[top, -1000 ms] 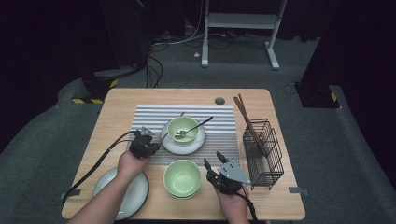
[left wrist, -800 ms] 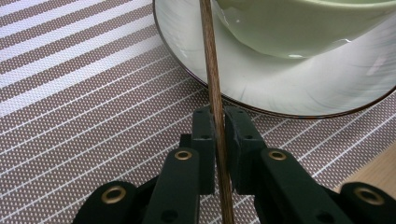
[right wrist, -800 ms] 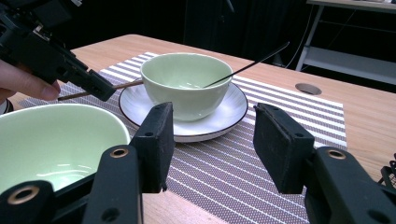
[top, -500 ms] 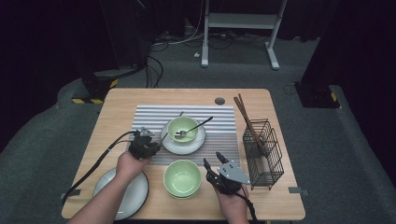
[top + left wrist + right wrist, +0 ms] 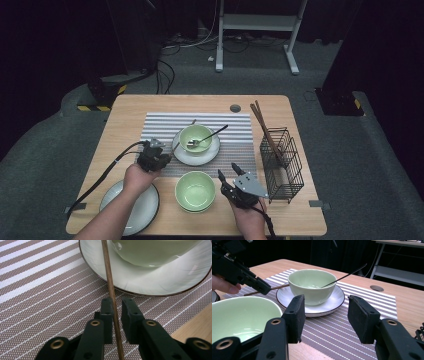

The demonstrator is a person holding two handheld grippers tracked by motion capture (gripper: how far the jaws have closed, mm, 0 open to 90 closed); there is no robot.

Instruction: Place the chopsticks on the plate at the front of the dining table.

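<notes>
**Chopstick pinched beside the plate, with a spill in easy reach**

On the wooden table [image 5: 130,107], a striped placemat [image 5: 160,125] carried a white plate [image 5: 181,155] with a green bowl [image 5: 196,136] standing on it, a spoon [image 5: 210,136] resting in that bowl. A second green bowl [image 5: 195,191] sat on the near side of the plate, and a wire basket [image 5: 282,160] holding more chopsticks stood well to its right. The left gripper [image 5: 115,305], just left of the plate, had its jaws closing narrowly around a single chopstick [image 5: 108,277], though whether the pads actually pressed on the chopstick could not be told. The stick lay across the plate's rim, running on past the bowl. The right gripper [image 5: 325,315] hung open and empty near the plate's front edge, beside the second bowl. The danger appeared to lie in the lift: raised carelessly, the thin stick could slip or pivot in so slight a hold, and its far end could drag along the rim or knock the bowl and spoon.
</notes>
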